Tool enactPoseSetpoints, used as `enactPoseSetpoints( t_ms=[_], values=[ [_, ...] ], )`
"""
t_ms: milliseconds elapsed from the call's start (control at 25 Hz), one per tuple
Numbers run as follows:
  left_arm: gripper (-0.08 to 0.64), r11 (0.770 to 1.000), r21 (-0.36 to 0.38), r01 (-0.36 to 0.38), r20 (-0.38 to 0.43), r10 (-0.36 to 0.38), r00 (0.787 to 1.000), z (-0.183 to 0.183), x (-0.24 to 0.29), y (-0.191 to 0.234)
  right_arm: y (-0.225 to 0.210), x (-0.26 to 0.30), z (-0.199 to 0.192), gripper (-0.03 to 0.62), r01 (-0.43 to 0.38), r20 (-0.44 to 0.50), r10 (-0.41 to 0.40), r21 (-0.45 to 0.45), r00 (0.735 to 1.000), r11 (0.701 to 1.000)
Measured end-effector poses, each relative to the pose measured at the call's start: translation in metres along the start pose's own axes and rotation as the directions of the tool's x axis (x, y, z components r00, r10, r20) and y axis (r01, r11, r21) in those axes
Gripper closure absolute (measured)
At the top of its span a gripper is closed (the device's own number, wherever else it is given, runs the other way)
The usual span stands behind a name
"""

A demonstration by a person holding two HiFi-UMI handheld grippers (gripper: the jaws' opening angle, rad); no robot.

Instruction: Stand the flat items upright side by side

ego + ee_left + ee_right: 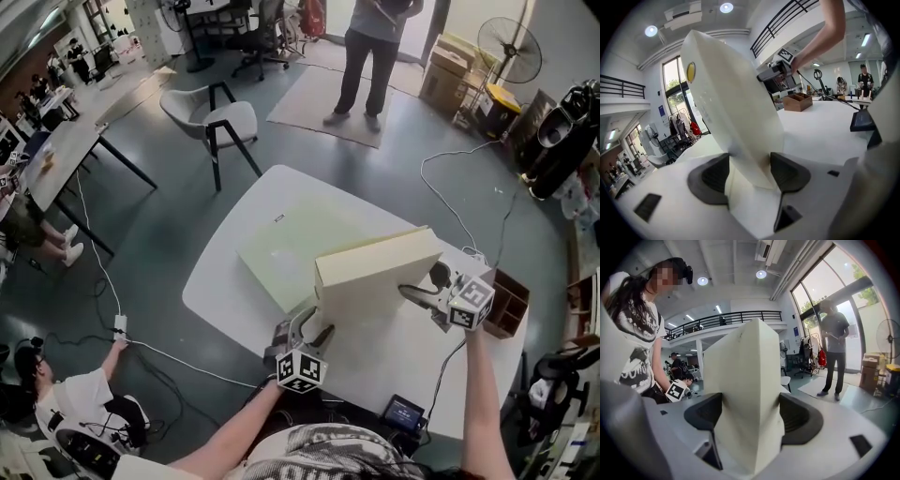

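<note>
A thick cream board (375,270) stands tilted on its long edge on the white table (225,281), held up between both grippers. My left gripper (314,328) grips its near left corner; in the left gripper view both pads (790,172) press on the board (731,103), which leans left. My right gripper (424,286) holds the right end; in the right gripper view the board (750,371) fills the gap between the pads (799,416). A second flat item, pale yellow-green (277,255), lies flat on the table behind the board.
A small wooden box (506,305) sits at the table's right edge, and a black device (403,411) at the near edge. A cable (450,202) runs off the far right. A chair (220,117) and a standing person (375,56) are beyond the table.
</note>
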State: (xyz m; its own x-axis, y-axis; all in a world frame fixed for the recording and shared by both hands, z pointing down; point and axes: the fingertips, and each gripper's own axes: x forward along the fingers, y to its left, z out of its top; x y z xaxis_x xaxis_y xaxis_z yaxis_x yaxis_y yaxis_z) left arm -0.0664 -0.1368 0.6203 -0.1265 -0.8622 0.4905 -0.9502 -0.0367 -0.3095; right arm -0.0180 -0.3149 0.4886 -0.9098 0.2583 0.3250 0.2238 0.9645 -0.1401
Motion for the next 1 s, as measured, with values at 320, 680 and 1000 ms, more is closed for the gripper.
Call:
enactPoseSetpoints(
  t_ms=[320,680,1000],
  values=[
    [0.302,0.999,0.029,-0.025,-0.005,0.026,1.0,0.008,0.0,-0.022,0.004,-0.022,-0.037,0.202,-0.02,-0.194,-0.004,-0.124,0.981,0.992],
    [0.305,0.999,0.018,-0.038,-0.012,0.039,0.999,0.021,0.001,-0.056,-0.009,-0.039,-0.07,0.234,0.004,-0.311,-0.067,-0.199,0.948,0.98],
    [0.305,0.998,0.006,-0.057,-0.019,0.058,0.998,0.032,-0.001,-0.082,-0.021,-0.044,-0.073,0.264,0.054,-0.269,-0.096,-0.158,0.958,0.986]
  ],
)
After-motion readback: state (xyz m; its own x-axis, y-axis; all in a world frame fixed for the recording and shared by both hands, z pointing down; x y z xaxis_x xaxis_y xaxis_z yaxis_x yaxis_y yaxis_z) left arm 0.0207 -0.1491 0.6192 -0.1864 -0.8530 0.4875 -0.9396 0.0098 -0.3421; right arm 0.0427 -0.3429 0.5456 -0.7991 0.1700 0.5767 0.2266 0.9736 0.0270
